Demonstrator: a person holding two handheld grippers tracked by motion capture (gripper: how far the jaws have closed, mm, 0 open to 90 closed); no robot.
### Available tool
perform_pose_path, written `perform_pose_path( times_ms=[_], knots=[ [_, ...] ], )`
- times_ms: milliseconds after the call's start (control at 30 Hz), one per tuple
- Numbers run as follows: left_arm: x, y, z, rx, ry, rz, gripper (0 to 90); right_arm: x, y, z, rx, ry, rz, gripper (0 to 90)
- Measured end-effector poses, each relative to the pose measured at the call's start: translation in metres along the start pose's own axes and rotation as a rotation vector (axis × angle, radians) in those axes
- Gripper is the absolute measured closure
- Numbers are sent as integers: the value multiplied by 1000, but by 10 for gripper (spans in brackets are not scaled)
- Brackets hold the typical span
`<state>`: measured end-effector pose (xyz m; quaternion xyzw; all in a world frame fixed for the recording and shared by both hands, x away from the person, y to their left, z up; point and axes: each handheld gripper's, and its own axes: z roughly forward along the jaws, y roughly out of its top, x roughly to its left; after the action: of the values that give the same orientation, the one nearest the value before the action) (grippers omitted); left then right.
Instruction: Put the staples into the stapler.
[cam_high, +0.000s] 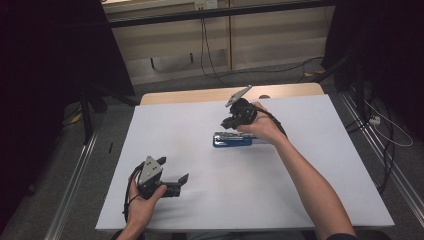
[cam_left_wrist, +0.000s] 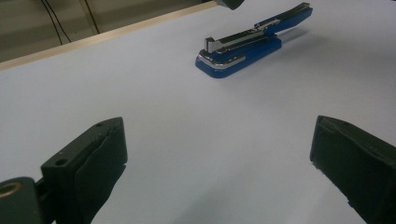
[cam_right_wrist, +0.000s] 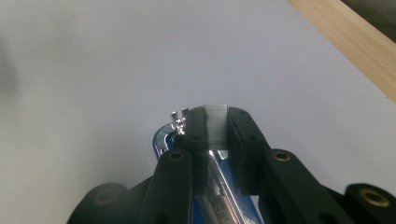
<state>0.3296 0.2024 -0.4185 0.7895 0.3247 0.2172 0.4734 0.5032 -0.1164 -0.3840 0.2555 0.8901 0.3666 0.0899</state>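
A blue stapler (cam_high: 232, 139) lies in the middle of the white table top (cam_high: 200, 200), its lid swung back and the metal magazine (cam_left_wrist: 233, 41) bare. My right gripper (cam_high: 231, 122) points down over the stapler's left end. In the right gripper view that gripper (cam_right_wrist: 217, 114) is shut on a short silver strip of staples (cam_right_wrist: 217, 122), just above the stapler's magazine (cam_right_wrist: 219, 186). My left gripper (cam_high: 175, 169) rests near the front left of the table. Its jaws are open and hold nothing, and the stapler (cam_left_wrist: 238, 46) lies well ahead of this gripper (cam_left_wrist: 217, 135).
The table's far wooden edge (cam_high: 200, 95) runs behind the stapler. Cables (cam_high: 210, 55) lie on the floor beyond it, and metal rails (cam_high: 75, 175) flank the table. White surface spreads between the left gripper and the stapler.
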Motion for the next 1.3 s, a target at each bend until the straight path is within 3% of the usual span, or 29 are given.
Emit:
perform_pose_path(
  times_ms=[100,333,500,833,1300],
  knots=[
    [0,0,0,0,-2,1,41,0,2,2,6,10,-39,794],
    [0,0,1,4,1,2,40,-1,2,10,14,28,-73,794],
    [0,0,0,3,1,-1,41,0,4,13,56,47,-98,794],
    [0,0,0,2,-1,0,41,-1,3,19,70,68,-114,794],
    [0,-1,1,13,-8,6,41,-1,1,24,87,99,-178,794]
  ],
)
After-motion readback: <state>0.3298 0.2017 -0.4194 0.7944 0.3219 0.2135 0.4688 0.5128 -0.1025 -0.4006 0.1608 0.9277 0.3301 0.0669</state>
